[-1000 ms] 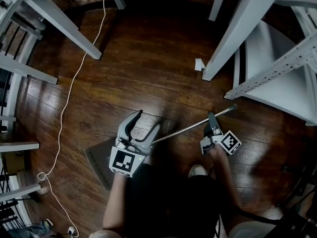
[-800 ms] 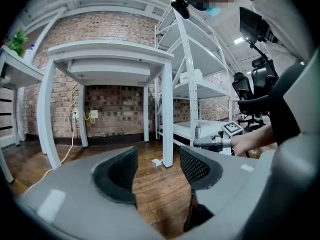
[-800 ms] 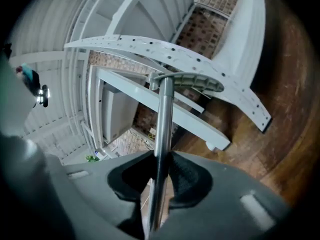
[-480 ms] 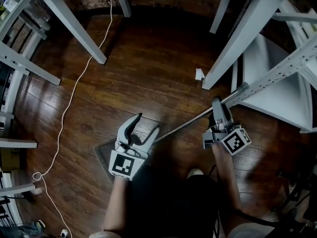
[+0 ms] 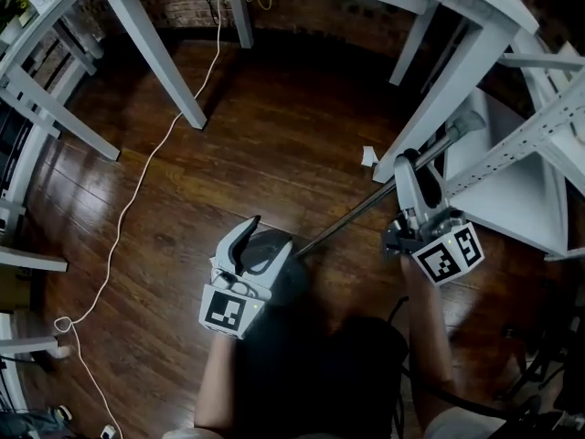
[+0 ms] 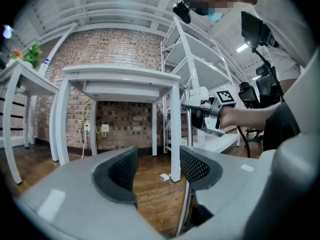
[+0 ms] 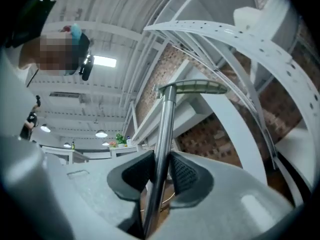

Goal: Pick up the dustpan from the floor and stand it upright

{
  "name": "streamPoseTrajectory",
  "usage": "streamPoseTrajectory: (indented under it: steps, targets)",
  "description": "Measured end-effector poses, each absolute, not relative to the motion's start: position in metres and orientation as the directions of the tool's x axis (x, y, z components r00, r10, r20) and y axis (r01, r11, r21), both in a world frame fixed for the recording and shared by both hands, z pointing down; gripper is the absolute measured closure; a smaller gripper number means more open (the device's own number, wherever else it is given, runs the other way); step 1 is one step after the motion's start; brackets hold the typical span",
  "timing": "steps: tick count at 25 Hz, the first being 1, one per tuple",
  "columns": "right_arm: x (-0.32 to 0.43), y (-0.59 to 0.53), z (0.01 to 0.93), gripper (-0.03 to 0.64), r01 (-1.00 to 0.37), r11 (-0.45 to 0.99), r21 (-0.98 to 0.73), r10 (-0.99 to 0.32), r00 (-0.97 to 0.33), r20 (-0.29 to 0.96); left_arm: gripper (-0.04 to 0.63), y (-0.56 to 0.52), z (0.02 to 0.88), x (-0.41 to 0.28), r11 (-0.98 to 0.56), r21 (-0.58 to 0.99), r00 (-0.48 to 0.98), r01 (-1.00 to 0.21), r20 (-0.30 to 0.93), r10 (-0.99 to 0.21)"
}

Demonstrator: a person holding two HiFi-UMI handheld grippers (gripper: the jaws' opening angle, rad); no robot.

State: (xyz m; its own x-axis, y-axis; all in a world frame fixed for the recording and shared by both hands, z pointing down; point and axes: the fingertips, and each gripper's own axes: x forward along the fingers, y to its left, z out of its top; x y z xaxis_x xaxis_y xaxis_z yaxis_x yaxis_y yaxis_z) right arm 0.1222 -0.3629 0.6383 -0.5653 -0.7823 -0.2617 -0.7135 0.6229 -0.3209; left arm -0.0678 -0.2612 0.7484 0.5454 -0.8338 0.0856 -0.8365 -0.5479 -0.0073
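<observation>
Dustpan [image 5: 352, 214] sits close in front of the person, held aslant. Its dark pan [image 5: 297, 277] is low at the near end, by the left gripper [image 5: 267, 231]. Whether the pan touches the wooden floor [image 5: 274, 135] cannot be told. The left gripper's jaws stand wide apart with nothing between the pads, and the metal handle [image 6: 187, 209] runs just beside the right-hand jaw. Further right, the right gripper [image 5: 409, 167] is clamped tight on that handle, a little below the flat grip [image 7: 192, 87] at its top end.

By the look of it the dustpan is light and stiff, so one hold should carry it. The smooth round tube could turn or slide between the pads, with the pan's weight hanging at the far end of the lever. A hold high on the tube suits standing it up, and the free gripper could steady the pan's rim.

The handle's top lies just beside a white table leg [image 5: 430, 108] and the shelf rack [image 5: 530, 126] on the right, which could catch it. A scrap of paper [image 5: 368, 156] lies near that leg. A white cable [image 5: 137, 190] trails along the floor well to the left. Beyond is a brick wall [image 5: 302, 7].
</observation>
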Motion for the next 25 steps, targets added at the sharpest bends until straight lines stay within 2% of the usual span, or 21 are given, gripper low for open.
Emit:
streamPoseTrajectory:
  steps: [6,13,20,25]
  targets:
    - [0.068,-0.343,0.592,0.54,-0.686,0.722,-0.091,-0.681,-0.68,-0.272,0.316,-0.259,0.743,-0.08,-0.53,-0.011,0.528,-0.848,0.073,-0.846]
    - [0.004,-0.296,0.577,0.532,-0.552,0.827,0.106,-0.52,-0.824,-0.225,0.316,-0.242,0.739,-0.107,-0.472,0.012,0.472,-0.881,0.066,-0.879]
    - [-0.04,-0.258,0.567,0.532,-0.42,0.894,0.158,-0.388,-0.9,-0.2,0.316,-0.226,0.738,-0.139,-0.405,0.009,0.404,-0.914,0.067,-0.912]
    - [-0.057,-0.252,0.574,0.532,-0.426,0.889,0.166,-0.4,-0.901,-0.169,0.316,-0.217,0.735,-0.155,-0.386,0.004,0.386,-0.922,0.066,-0.92]
